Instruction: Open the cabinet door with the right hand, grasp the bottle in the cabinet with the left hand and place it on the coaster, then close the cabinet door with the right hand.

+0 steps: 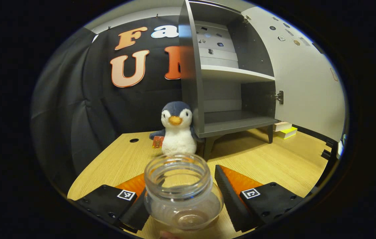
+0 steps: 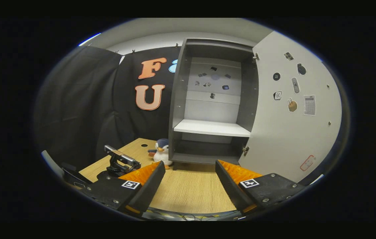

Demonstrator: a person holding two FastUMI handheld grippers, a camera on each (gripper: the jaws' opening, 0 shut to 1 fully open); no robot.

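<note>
On the light wooden table (image 1: 274, 159), the grey cabinet (image 1: 228, 99) stands open, the clear plastic bottle (image 1: 183, 192) out between the left hand-held gripper (image 1: 181, 196)'s spread fingers (coaster unseen); door-closing remains.

Left tool (image 1: 183, 199), square coded tags, visible screws

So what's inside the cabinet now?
The cabinet shows bare shelves and small stickers on its back panel. The bottle is outside, between the left hand-held gripper's fingers. Its top corners stay shadowed.

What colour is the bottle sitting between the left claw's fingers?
The bottle is clear and colourless, with no cap on it. The left gripper view shows it best.
</note>
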